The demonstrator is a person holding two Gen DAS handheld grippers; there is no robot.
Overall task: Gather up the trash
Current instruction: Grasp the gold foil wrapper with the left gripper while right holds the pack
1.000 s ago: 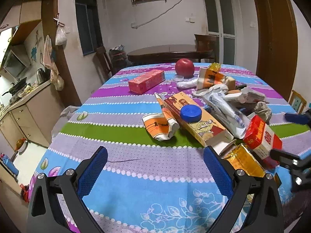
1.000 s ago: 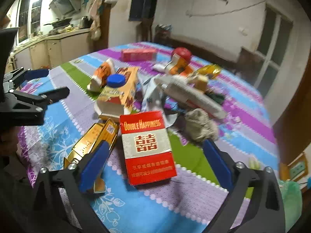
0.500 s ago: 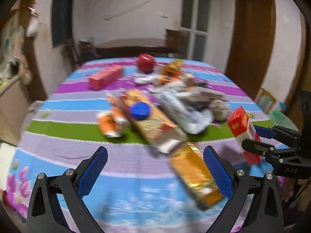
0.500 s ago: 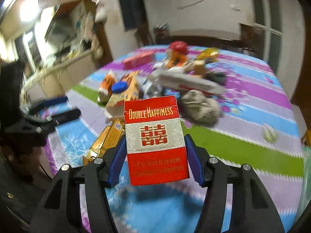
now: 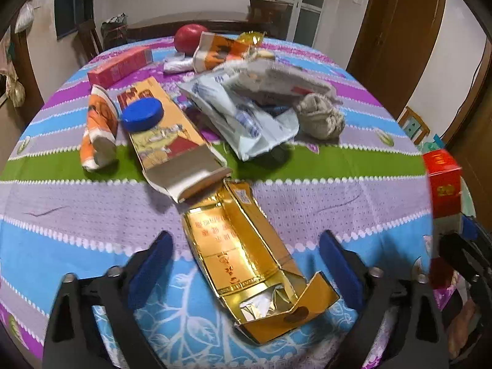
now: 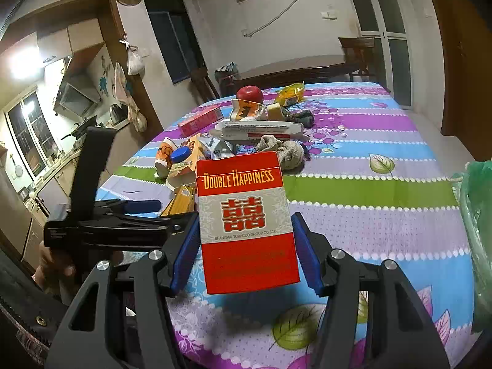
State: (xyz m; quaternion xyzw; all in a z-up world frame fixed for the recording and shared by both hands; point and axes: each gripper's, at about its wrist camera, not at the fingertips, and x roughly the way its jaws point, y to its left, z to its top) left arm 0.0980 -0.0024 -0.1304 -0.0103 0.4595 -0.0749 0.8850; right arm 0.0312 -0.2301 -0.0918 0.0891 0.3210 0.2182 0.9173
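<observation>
My right gripper [image 6: 246, 246] pinches a red cigarette carton [image 6: 246, 224] by its long side faces, lifted clear of the striped tablecloth [image 6: 369, 224], long axis upright toward 12 o'clock. It looks light, stiff, crushable. My left gripper [image 5: 246, 267] hangs spread over a torn gold box [image 5: 246, 252]. Remaining litter lies beyond; a green bag [image 6: 479, 215] waits at 3 o'clock.
</observation>
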